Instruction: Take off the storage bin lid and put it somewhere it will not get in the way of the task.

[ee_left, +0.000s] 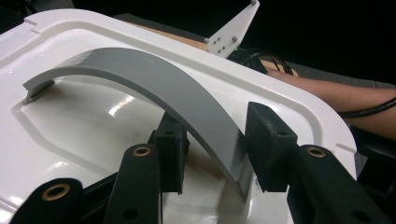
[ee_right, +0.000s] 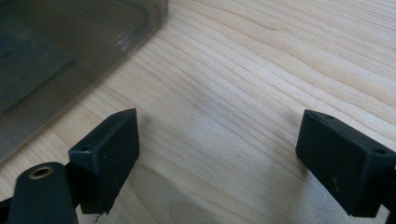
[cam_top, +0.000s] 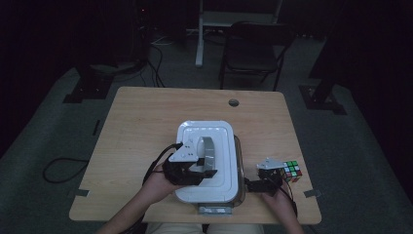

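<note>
At left, the left hand-held gripper [ee_left: 212, 151] clamps the near end of the grey arched handle [ee_left: 154, 88] on the white lid [ee_left: 299, 112] of a clear box mid-surface; the handle's long axis runs away from it. At right, the right hand-held gripper [ee_right: 217, 154] stands open over bare wooden surface [ee_right: 261, 60], Rubik's cube [cam_top: 292, 171] just beside it.

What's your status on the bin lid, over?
Left gripper shut on grey handle of white lid. Right gripper open over bare table. Nothing blocking.
</note>
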`<state>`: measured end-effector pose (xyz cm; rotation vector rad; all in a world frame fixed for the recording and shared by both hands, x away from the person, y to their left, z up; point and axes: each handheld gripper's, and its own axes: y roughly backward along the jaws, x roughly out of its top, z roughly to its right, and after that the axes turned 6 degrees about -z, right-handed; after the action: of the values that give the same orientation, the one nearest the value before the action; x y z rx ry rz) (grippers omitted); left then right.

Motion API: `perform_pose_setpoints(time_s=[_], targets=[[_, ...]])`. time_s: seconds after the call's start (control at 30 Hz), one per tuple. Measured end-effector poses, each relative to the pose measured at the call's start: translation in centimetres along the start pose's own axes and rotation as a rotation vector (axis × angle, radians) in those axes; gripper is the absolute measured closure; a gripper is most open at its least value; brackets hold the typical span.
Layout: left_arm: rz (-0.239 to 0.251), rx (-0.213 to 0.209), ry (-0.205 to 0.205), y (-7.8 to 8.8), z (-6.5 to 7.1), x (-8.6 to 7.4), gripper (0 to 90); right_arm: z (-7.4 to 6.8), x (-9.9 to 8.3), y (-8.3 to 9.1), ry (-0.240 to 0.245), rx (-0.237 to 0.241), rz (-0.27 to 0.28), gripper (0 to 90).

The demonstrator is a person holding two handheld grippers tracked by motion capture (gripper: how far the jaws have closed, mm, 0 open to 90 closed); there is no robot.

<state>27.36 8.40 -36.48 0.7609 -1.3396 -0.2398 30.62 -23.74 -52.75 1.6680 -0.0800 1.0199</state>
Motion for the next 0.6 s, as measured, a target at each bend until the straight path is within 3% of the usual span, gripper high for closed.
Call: perform_pose_setpoints(time_s=[0.17, 0.6], targets=[[-0.003, 0.023, -0.003, 1.3, -0.4, -0.5, 61.1, 0.0, 0.0, 0.0, -0.001, 0.001, 0.0, 13.3], [-0.002, 0.074, 0.036, 4.5, -2.3, -2.9, 61.6, 0.0, 0.0, 0.0, -0.001, 0.0, 0.0, 13.3]])
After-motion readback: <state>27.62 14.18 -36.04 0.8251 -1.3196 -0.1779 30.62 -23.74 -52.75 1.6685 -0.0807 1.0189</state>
